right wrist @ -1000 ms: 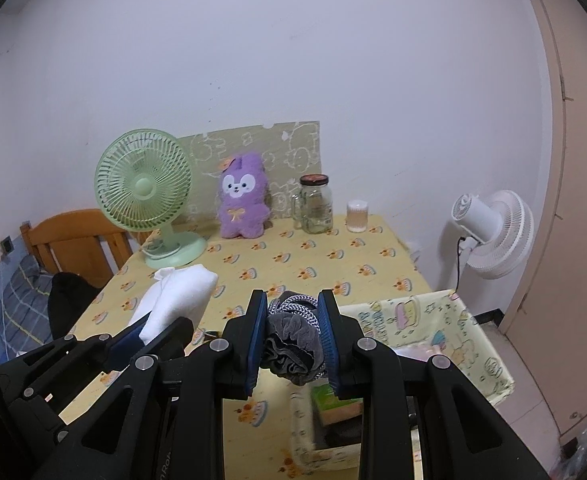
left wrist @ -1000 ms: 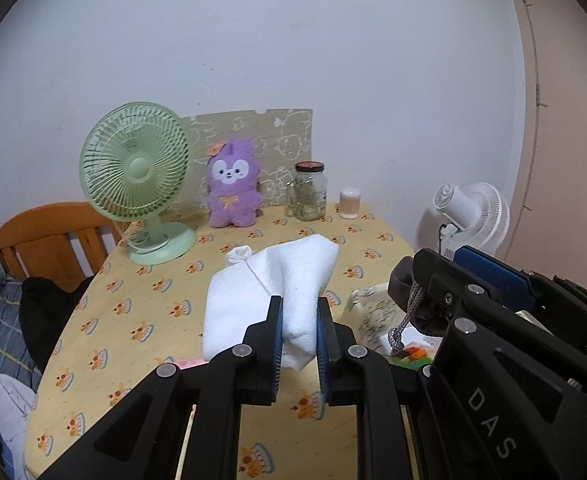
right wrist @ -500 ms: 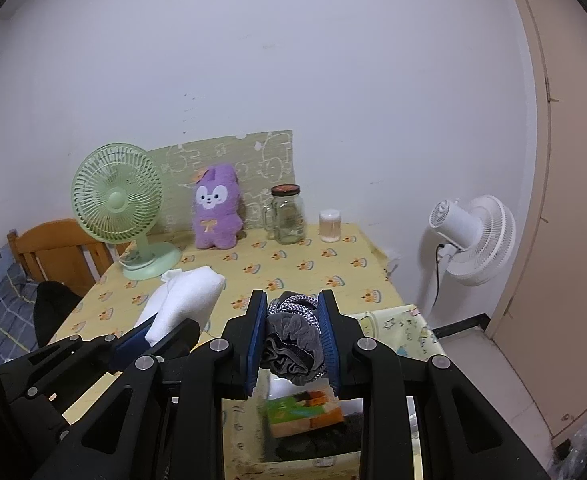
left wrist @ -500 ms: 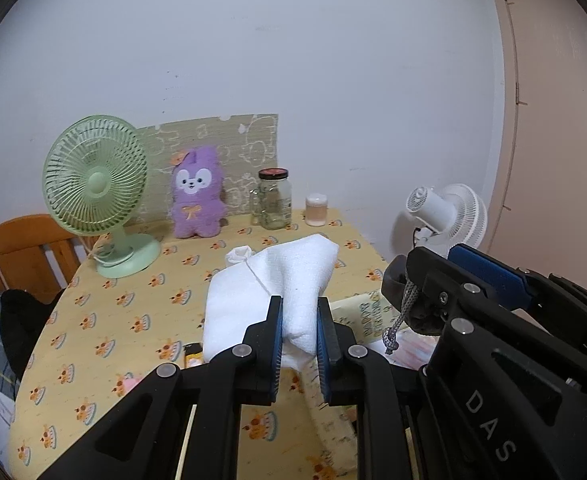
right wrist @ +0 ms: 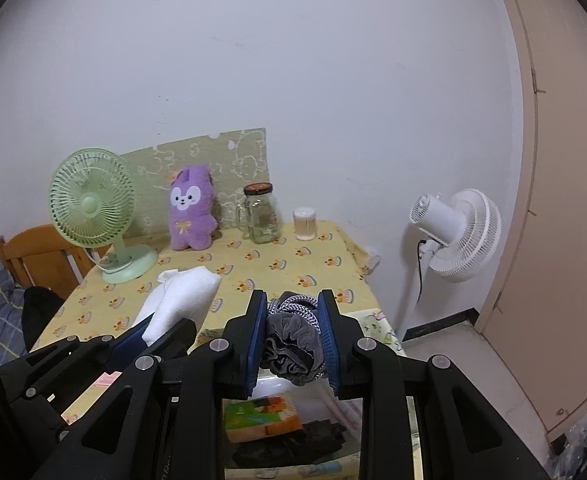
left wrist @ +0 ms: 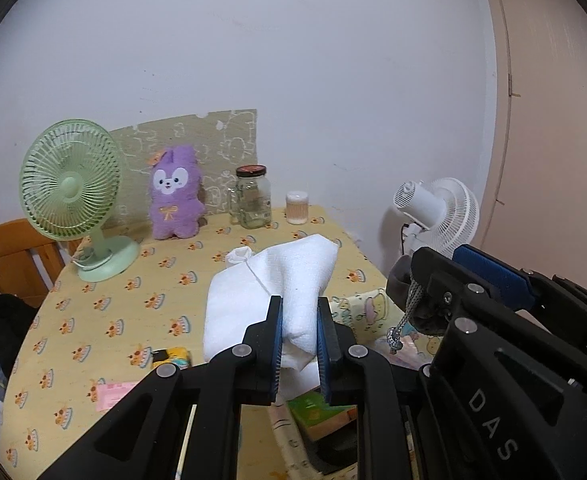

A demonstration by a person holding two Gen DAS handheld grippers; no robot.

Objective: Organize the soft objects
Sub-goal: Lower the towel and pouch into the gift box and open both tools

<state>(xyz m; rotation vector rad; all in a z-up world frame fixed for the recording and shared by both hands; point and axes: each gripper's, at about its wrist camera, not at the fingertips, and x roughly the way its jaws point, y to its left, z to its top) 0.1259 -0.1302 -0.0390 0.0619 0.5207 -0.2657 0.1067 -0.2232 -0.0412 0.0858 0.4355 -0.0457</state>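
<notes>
- Left tongs (left wrist: 298, 334) are squeezed in tight on a white towel (left wrist: 271, 296), the pads biting into its lower end, with the rest of the cloth standing up and forward above the tabletop (left wrist: 105, 320).
- That towel looks light and thoroughly soft. It bulges out past the pads and folds wherever it likes, so I'd expect it to sag and unroll the moment the pinch goes.
- A loose thread runs across the towel's face. It could snag, in my reading, so it is worth letting the cloth drop cleanly.
- Right tongs (right wrist: 292, 336) are clamped on a grey scrunchie (right wrist: 291, 340), the gap between the pads only as wide as the bunched fabric. A black-and-white braided cord (right wrist: 299, 306) sits on top of the ruffles.
- The scrunchie is springy and squashy with no weight to speak of. Gripped across the middle of the bundle, it looks secure; a hold on one ruffle alone would likely slip.
- Below the right tongs sits a patterned fabric bin (right wrist: 377, 326) at the tabletop's edge, with a colourful box (right wrist: 261, 416) and something dark inside.
- The purple plush (left wrist: 175, 196) stands upright against the wall, well apart from both tongs, between the green fan (left wrist: 71, 188) and the glass jar (left wrist: 253, 198). It looks fluffy and light, and its body seems the best place to pinch.
</notes>
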